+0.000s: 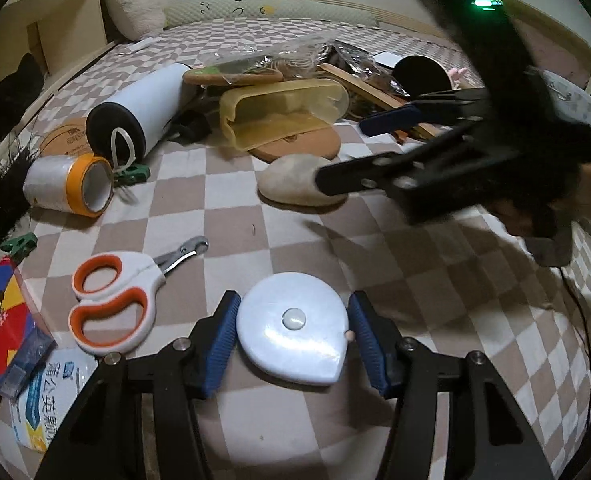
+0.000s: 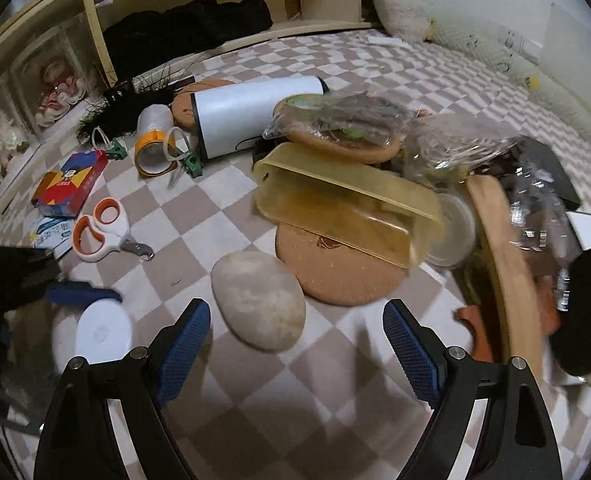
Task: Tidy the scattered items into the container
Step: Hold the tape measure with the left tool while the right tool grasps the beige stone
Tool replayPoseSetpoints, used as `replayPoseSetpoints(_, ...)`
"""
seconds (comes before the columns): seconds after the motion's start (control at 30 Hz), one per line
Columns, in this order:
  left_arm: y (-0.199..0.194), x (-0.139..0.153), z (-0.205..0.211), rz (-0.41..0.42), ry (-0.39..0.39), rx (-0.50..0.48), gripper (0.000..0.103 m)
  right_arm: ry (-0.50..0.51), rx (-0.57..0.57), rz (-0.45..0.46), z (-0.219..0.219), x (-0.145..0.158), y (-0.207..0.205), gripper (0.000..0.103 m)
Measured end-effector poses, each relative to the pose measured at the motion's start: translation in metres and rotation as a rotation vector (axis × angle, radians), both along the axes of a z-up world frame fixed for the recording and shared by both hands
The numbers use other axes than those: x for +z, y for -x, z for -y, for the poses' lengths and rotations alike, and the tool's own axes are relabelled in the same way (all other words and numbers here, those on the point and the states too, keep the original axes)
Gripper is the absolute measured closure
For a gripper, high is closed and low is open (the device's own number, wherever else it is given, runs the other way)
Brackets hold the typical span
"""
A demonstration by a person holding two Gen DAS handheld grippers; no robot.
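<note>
On a checked beige-and-white bedspread (image 1: 199,216), plastic-handled orange-and-white scissors (image 1: 113,304) lie left of a smooth white teardrop tape measure (image 1: 295,328), pinched between the left gripper's (image 1: 293,344) ribbed blue pads. Further right, the right gripper (image 2: 295,344) hangs spread over a matte, rounded stone (image 2: 259,300), near the tipped translucent yellow tub (image 2: 343,204).

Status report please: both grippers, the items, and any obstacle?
Left gripper closed on white tape measure. Right gripper open, near stone. Yellow container tipped over.
</note>
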State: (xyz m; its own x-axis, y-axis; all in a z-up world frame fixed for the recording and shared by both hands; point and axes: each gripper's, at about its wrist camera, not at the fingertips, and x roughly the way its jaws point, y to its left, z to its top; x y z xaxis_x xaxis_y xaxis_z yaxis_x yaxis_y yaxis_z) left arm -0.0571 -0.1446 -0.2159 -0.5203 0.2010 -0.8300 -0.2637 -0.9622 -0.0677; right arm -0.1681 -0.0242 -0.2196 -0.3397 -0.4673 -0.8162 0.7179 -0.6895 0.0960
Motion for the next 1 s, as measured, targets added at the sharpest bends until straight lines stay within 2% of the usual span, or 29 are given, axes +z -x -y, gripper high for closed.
replayPoseSetpoints(0.13, -0.002, -0.001, 0.003, 0.000, -0.025, 0.002, 0.047, 0.026, 0.016, 0.057, 0.002, -0.011, 0.003, 0.027)
replayPoseSetpoints(0.27, -0.004, -0.002, 0.007, -0.004, -0.060, 0.014, 0.047, 0.040, 0.058, 0.064, 0.007, -0.017, -0.008, 0.027)
replayPoseSetpoints(0.43, -0.006, -0.002, 0.000, -0.007, -0.021, 0.008, 0.047, 0.085, 0.070, 0.114, 0.013, -0.013, -0.014, 0.027)
replayPoseSetpoints(0.53, -0.006, -0.002, -0.002, -0.008, -0.008, 0.007, 0.047, 0.139, 0.078, 0.197, 0.009, -0.010, -0.011, 0.027)
replayPoseSetpoints(0.63, -0.006, -0.002, 0.000, -0.003, -0.019, 0.009, 0.047, 0.159, 0.134, 0.254, 0.003, -0.007, -0.014, 0.027)
replayPoseSetpoints(0.73, -0.006, -0.002, -0.001, -0.003, -0.025, 0.003, 0.045, 0.092, 0.120, 0.147, 0.003, -0.006, -0.017, 0.027)
replayPoseSetpoints(0.87, -0.006, -0.003, -0.005, 0.000, -0.027, -0.018, 0.031, 0.070, 0.090, 0.150, 0.006, -0.013, -0.006, 0.027)
replayPoseSetpoints(1.0, -0.006, -0.003, -0.006, 0.001, -0.021, -0.024, 0.029, 0.013, 0.097, 0.088, 0.021, -0.015, -0.010, 0.028)
